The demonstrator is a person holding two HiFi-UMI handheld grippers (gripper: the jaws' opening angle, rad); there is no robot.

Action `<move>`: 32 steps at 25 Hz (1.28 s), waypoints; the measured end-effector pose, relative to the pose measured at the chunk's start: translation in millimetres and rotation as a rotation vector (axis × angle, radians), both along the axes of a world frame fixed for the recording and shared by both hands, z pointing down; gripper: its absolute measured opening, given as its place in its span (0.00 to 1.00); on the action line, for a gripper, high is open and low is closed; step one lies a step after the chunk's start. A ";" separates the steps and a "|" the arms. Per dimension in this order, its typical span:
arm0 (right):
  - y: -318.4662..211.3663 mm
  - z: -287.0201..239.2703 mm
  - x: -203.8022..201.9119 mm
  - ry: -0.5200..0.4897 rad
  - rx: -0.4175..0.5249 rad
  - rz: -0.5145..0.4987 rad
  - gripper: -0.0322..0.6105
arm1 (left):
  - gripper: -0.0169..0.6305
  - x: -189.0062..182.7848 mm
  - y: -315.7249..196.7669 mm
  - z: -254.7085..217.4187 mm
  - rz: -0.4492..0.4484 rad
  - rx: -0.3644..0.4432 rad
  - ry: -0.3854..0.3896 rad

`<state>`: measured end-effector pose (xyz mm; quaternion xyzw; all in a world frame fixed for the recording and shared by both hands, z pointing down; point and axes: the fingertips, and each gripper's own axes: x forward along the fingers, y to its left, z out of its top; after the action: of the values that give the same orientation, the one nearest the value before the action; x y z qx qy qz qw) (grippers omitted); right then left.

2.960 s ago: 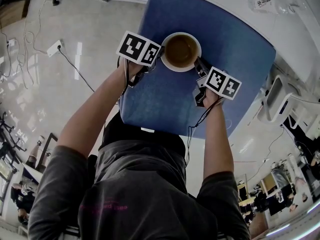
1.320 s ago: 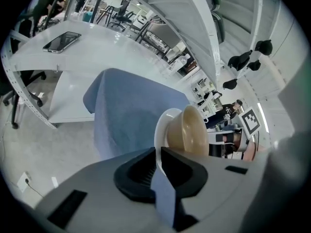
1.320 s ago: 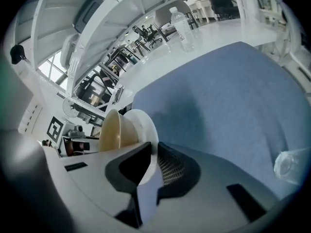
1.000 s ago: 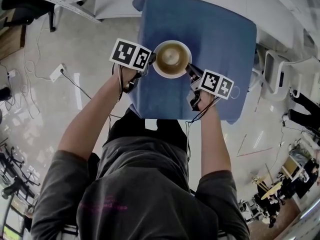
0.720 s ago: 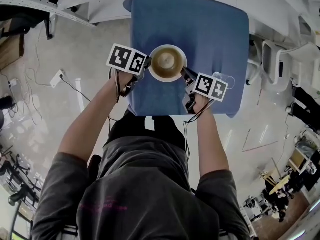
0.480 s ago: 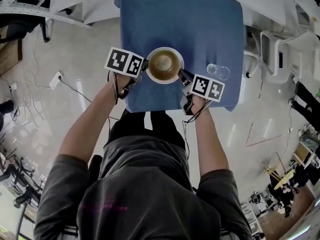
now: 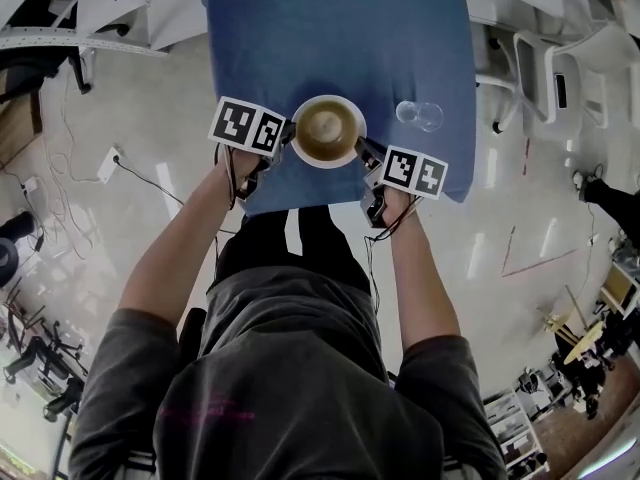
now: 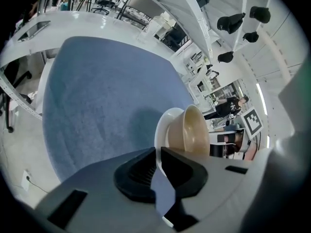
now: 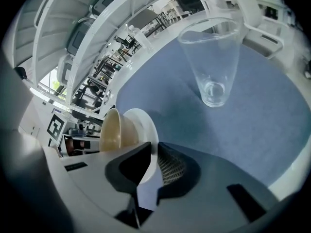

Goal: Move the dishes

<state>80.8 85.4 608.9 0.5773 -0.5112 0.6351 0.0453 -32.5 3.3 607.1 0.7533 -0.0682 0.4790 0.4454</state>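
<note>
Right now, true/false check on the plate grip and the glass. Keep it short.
1. The left gripper and the right gripper each pinch the plate by its rim, on opposite sides. True.
2. The bowl sits on the plate. True.
3. The glass lies on its side. False: it stands upright on the blue table.
4. The glass is on the left gripper's side of the plate. False: it is on the right gripper's side.
5. The right gripper's fingers hold the glass. False: they are shut on the plate.
</note>
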 end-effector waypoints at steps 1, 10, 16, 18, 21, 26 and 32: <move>4.9 1.8 1.9 -0.003 -0.003 0.005 0.13 | 0.08 2.2 4.4 1.6 0.006 -0.002 -0.003; 31.3 24.2 7.2 -0.024 -0.029 0.044 0.13 | 0.08 9.8 27.6 22.7 0.050 -0.024 -0.032; 43.7 36.5 6.7 -0.040 -0.045 0.062 0.13 | 0.08 10.9 38.2 34.5 0.072 -0.037 -0.052; 48.0 40.3 7.3 -0.047 -0.051 0.070 0.13 | 0.08 12.0 41.9 38.0 0.079 -0.043 -0.057; 54.3 45.3 9.0 -0.054 -0.058 0.081 0.13 | 0.08 14.8 46.7 42.2 0.087 -0.046 -0.063; 60.1 49.9 11.1 -0.050 -0.068 0.080 0.13 | 0.08 16.4 53.0 49.2 0.095 -0.055 -0.071; 63.3 55.8 10.3 -0.053 -0.080 0.085 0.13 | 0.08 15.4 56.4 56.5 0.103 -0.061 -0.085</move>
<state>91.1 148.7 664.7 0.5791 -0.4617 0.6713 0.0278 -17.1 59.7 663.6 0.7209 -0.0338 0.5346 0.4396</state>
